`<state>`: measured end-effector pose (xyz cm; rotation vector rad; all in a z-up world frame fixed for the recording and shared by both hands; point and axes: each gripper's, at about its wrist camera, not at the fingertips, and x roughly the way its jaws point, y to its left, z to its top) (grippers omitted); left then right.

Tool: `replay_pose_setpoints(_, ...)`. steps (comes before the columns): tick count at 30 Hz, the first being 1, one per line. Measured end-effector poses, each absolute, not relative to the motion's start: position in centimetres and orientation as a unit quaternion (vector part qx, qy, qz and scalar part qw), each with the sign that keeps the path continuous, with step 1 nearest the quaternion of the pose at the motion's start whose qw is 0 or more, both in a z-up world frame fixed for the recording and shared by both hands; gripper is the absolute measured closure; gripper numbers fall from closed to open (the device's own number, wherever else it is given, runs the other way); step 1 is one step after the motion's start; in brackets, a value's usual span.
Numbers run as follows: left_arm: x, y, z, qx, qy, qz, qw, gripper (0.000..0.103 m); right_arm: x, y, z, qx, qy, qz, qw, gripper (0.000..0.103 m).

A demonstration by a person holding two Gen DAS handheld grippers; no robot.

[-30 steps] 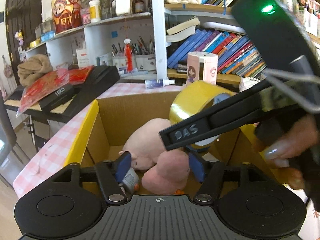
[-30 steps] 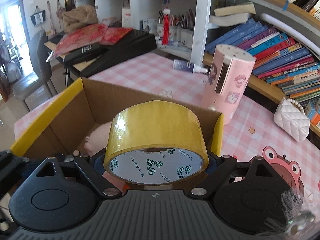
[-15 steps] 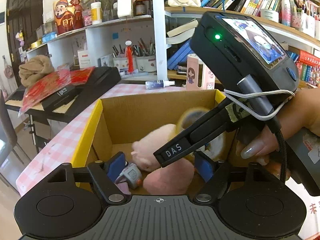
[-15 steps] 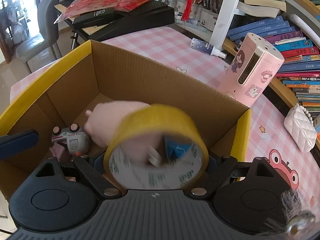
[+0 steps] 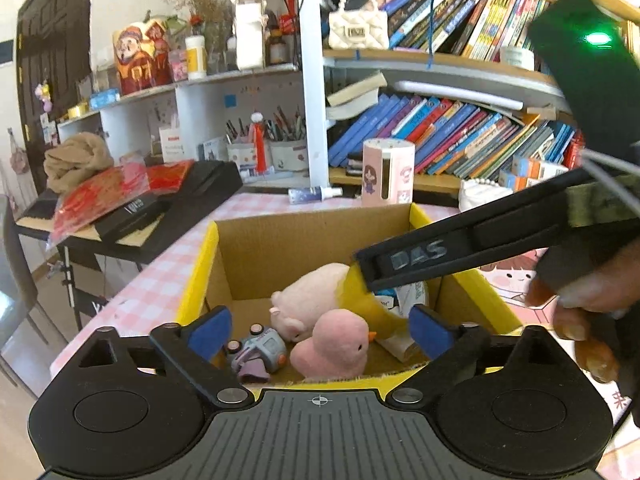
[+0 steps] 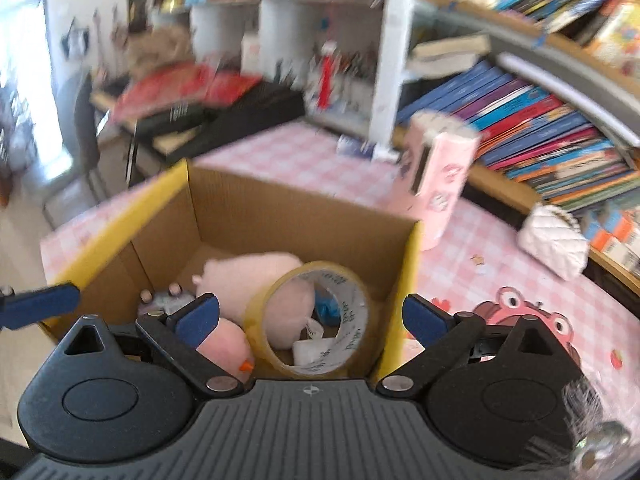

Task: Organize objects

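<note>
**A:** Nearest first: what are the right gripper (image 6: 310,314) fingers doing?

**B:** Spread wide, holding nothing. The yellow tape roll (image 6: 310,316) lies just ahead of them and lower, inside the cardboard box (image 6: 280,216), leaning against the box's right wall with its open core facing the camera.

**A:** And the left gripper (image 5: 320,328)?

**B:** Also open and empty, poised over the box's near edge. Below it sit the pink duck plush (image 5: 334,346), a small toy truck (image 5: 262,348) and a pink pig plush (image 5: 308,290) farther back.

**A:** So what does the next move hinge on?

**B:** My guess is another item goes in. The pink cylindrical holder (image 6: 436,184) stands upright on the counter (image 6: 480,248) just past the box's far right corner, forward and right of the right fingers, so the right hand is nearer. A white quilted purse (image 6: 554,242) lies farther right.

**A:** Anything unclear?

**B:** The right view is smeared with blur. In the left view the right tool's black arm crosses the tape, hiding most of it.
</note>
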<state>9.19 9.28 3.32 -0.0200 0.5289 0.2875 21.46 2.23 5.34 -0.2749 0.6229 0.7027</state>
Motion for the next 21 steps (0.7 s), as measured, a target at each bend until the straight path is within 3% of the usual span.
replay_pose_setpoints(12, 3.1, 8.3, 3.1, -0.038, 0.269, 0.14, 0.952, 0.001, 11.6, -5.1, 7.4, -0.071, 0.212, 0.228, 0.948, 0.003)
replay_pose_setpoints(21, -0.5, 7.2, 2.0, -0.045, 0.294, 0.137, 0.945, 0.001, 5.8, -9.1, 5.0, -0.051, 0.238, 0.153, 0.958, 0.003)
